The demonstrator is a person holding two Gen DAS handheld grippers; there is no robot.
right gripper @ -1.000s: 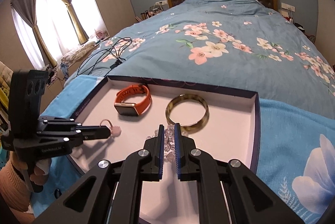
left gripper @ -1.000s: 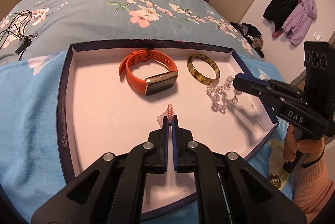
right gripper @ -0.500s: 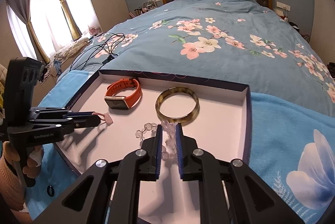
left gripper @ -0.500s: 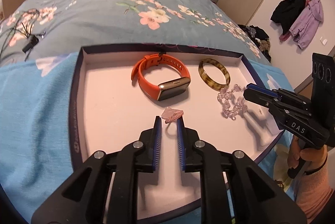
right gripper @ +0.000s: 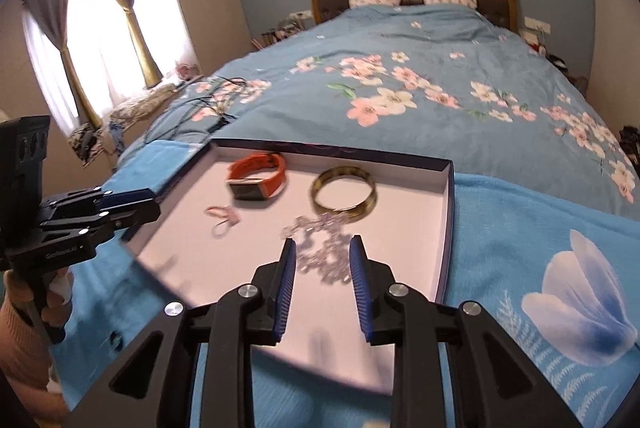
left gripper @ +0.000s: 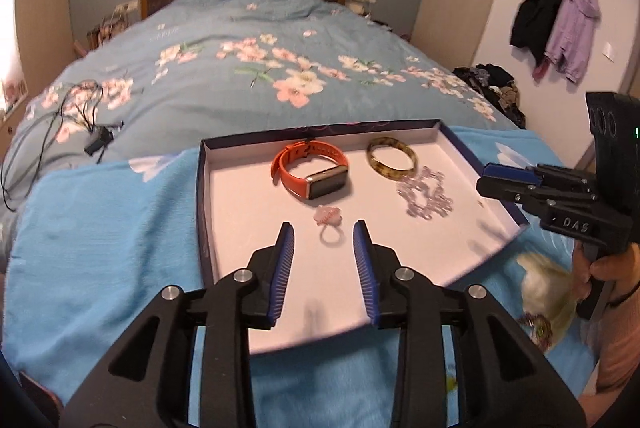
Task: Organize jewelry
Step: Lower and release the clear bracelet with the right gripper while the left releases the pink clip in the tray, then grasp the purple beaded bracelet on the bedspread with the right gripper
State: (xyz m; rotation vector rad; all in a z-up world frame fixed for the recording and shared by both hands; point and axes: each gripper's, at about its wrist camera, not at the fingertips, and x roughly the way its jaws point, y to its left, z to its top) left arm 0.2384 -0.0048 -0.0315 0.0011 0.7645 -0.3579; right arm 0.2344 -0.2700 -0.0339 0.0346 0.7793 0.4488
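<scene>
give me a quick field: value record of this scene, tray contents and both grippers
surface: bed with a blue cloth over it
tray: open, on the cloth
watch: orange, far left of the tray
bangle: right of the watch
bead bracelet: just in front of the bangle
ring: pink, lying in front of the watch
left gripper: open, empty, ring just ahead of it
right gripper: open, empty, behind the bead bracelet

you have one tray (left gripper: 204,188) holding one orange watch (left gripper: 310,172), one bangle (left gripper: 392,158), one bead bracelet (left gripper: 426,198), one pink ring (left gripper: 330,226).
</scene>
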